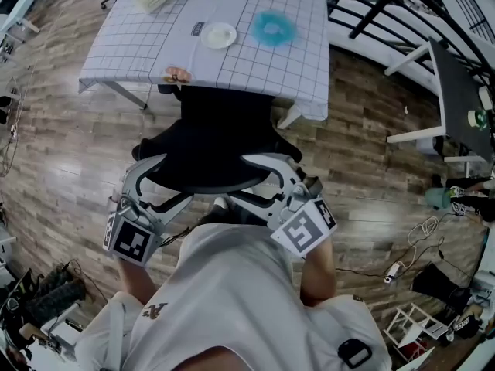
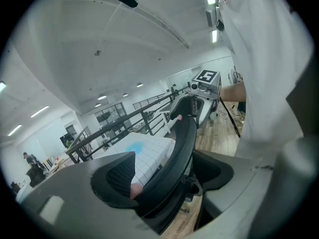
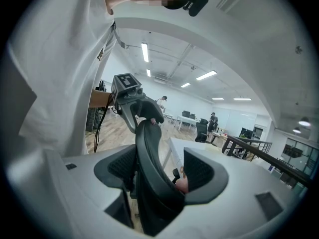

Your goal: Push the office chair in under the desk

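Black office chair set at near edge of desk, seat front just at that edge, backrest top rim pinched by L gripper & R gripper, jaws clamped either side of rim, white plate nr desk centre.

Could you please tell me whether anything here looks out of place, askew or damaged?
Nothing looks spilled or damaged. The office chair faces the desk, its backrest clamped by the left gripper and right gripper. Only a small colourful item sits right at the desk's near edge.
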